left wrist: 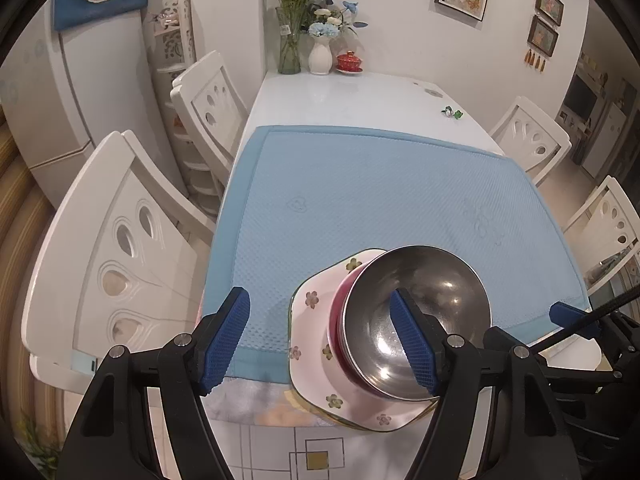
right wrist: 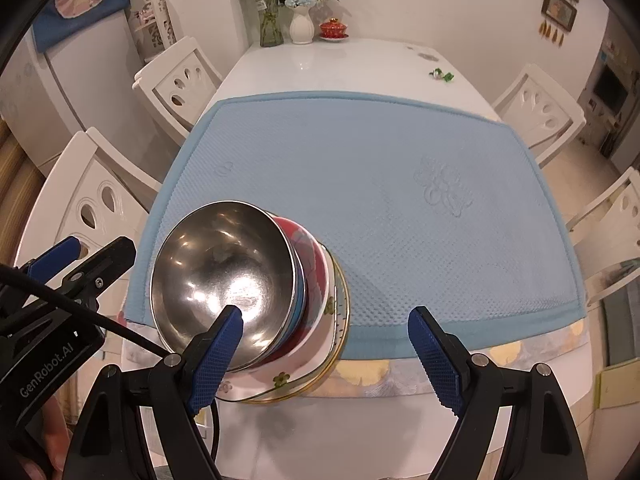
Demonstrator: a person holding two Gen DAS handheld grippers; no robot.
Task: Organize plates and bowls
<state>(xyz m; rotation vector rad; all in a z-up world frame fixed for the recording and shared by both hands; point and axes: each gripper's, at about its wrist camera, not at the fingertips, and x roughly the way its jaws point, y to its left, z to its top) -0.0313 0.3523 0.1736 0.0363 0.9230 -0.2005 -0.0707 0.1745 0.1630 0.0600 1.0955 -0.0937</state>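
Down at six o'clock on the blue mat (right wrist: 360, 200), I see the shiny bowl (left wrist: 416, 320) nested in red bowls (right wrist: 316, 264) on the flowered plate (left wrist: 316, 320) to save room, both my left gripper (left wrist: 320, 340) and right gripper (right wrist: 340, 354) hang released, and lower bowls stay mostly hidden.

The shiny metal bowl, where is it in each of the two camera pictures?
Left wrist view: the shiny metal bowl sits low and right of centre, on top of the stack on the flowered plate, partly behind a blue gripper finger.
Right wrist view: the same bowl sits low and left of centre.
Shared landmark: the red lidded cup at the table's far end, beside the white vase.
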